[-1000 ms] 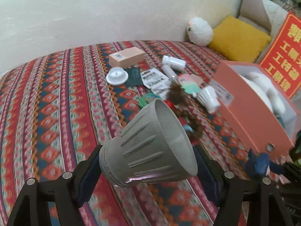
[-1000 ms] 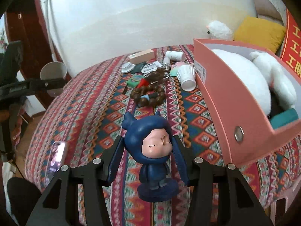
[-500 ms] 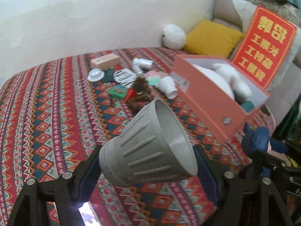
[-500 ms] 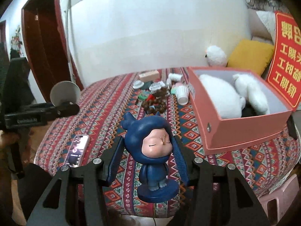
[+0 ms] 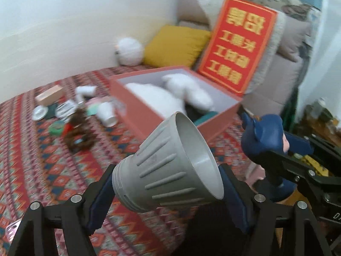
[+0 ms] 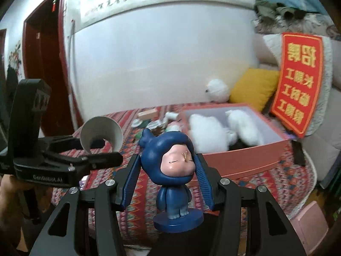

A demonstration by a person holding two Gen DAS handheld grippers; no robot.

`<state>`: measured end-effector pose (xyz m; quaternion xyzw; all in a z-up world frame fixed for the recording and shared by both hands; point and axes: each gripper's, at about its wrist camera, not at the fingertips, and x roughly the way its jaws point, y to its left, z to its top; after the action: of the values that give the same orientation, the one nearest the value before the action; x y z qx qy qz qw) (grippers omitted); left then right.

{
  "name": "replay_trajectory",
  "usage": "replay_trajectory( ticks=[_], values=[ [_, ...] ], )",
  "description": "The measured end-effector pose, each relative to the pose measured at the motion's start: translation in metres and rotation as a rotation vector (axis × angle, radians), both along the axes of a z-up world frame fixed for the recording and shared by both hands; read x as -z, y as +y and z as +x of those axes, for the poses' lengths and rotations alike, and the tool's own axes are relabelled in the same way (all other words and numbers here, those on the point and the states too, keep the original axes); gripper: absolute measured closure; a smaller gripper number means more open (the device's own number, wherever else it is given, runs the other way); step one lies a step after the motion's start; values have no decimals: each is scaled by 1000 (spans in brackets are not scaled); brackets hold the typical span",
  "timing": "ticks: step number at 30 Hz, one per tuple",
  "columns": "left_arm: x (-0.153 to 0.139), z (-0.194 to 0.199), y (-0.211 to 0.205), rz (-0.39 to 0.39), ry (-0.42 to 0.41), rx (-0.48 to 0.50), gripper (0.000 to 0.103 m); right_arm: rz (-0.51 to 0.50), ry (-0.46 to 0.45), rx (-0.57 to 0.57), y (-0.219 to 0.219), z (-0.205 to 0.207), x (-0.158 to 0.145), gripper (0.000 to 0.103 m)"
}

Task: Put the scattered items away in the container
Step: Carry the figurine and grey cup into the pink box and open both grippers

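My left gripper [image 5: 166, 189] is shut on a grey ribbed cup [image 5: 170, 168], held on its side with the mouth facing right. My right gripper [image 6: 168, 181] is shut on a blue hooded figurine [image 6: 172, 170], which stays upright on its round base. The figurine [image 5: 264, 140] also shows at the right of the left wrist view, and the cup [image 6: 102, 132] at the left of the right wrist view. The open pink box [image 5: 140, 106] [image 6: 245, 160] sits on the patterned bed ahead of both grippers, with white plush toys [image 5: 168, 96] inside. Both grippers hang in front of the bed, short of the box.
Scattered items lie left of the box: a white cup [image 5: 107, 115], a bead bracelet [image 5: 78, 128], a tan carton [image 5: 50, 93], a white lid [image 5: 39, 113]. A red sign [image 5: 238, 44], yellow cushion [image 5: 177, 44] and white plush ball [image 5: 130, 51] stand behind. A pink stool [image 6: 309, 228] is at right.
Both grippers have drawn back and risen from the bed, each keeping its object. The box now appears smaller and farther, and the left view has swung to the right.
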<state>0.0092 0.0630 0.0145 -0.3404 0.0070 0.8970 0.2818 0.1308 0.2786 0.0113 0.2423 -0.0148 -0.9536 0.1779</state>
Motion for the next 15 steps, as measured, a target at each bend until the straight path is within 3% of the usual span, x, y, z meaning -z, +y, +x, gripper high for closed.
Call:
replay_trajectory(
  ticks=[9, 15],
  values=[
    [-22, -19, 55, -4, 33, 79, 26, 4, 53, 110, 51, -4, -26, 48],
    [-27, -60, 78, 5, 22, 90, 26, 30, 78, 126, 61, -53, -33, 49]
  ],
)
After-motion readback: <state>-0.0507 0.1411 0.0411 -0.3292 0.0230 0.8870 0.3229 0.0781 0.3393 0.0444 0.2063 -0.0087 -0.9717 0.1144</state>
